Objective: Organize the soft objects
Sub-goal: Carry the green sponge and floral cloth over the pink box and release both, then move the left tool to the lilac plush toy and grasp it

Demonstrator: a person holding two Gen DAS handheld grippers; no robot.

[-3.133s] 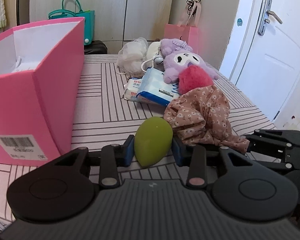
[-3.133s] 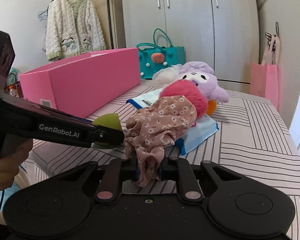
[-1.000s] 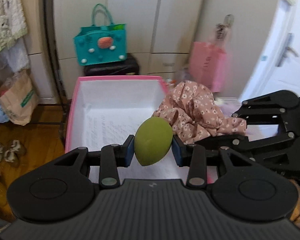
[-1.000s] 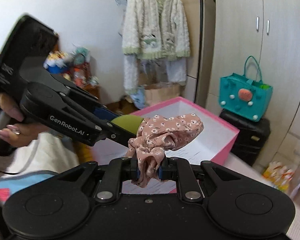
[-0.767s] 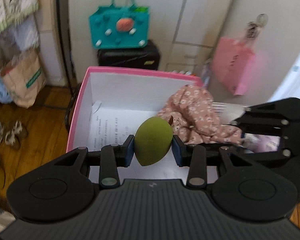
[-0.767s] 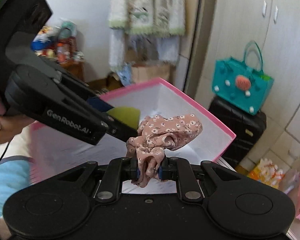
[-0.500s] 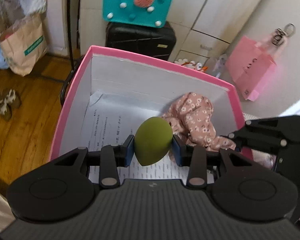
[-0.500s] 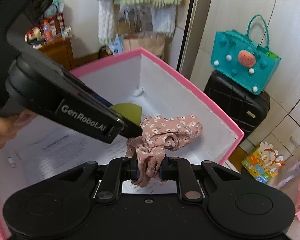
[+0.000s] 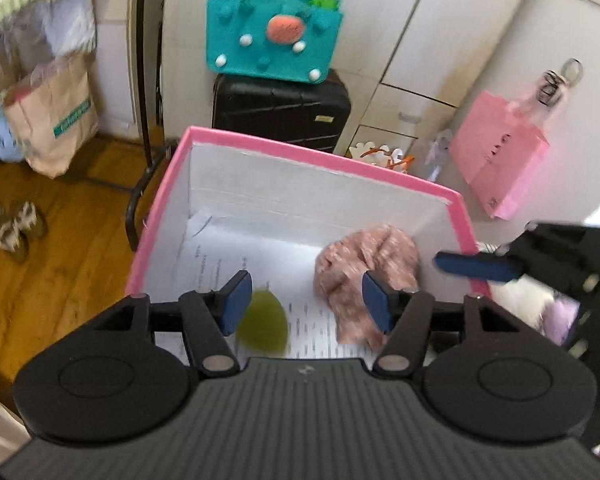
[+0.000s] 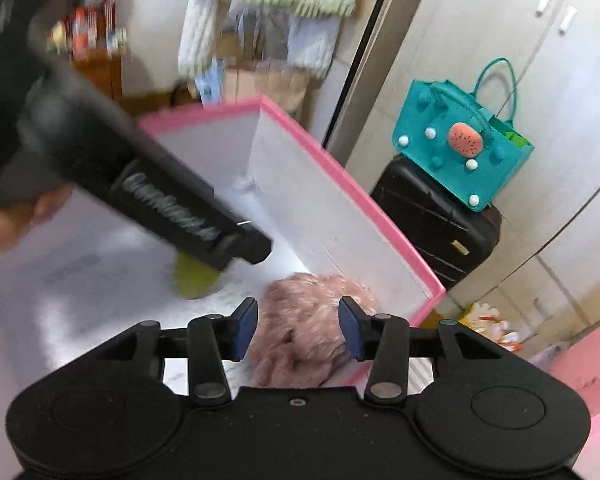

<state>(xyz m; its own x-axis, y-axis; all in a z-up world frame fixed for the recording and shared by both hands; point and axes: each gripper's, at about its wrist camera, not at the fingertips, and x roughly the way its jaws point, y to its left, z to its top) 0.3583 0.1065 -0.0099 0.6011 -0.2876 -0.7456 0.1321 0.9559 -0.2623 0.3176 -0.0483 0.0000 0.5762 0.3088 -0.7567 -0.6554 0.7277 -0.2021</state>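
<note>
L gripper (image 9: 304,300): jaws wide, empty | R gripper (image 10: 298,328): jaws wide, empty | green sponge (image 9: 263,324): lower centre, on pink box (image 9: 308,156) floor | floral cloth (image 9: 364,272): centre-right in box, near right wall | teal bag (image 9: 272,36): top centre.

A: Count inside the pink box (image 9: 320,158): 1 box, and in it 1 green sponge (image 9: 263,323) near left, 1 floral cloth (image 9: 370,258) at the right wall.

B: So 2 soft things in there. Grippers?

A: 2 — left gripper (image 9: 306,298) and right gripper (image 10: 298,330), both spread wide, nothing between the pads.

B: Beyond the box?

A: 1 teal bag (image 9: 274,36) sitting on 1 black suitcase (image 9: 282,110), 1 pink paper bag (image 9: 500,158) far right, 1 brown paper bag (image 9: 54,116) far left.
</note>
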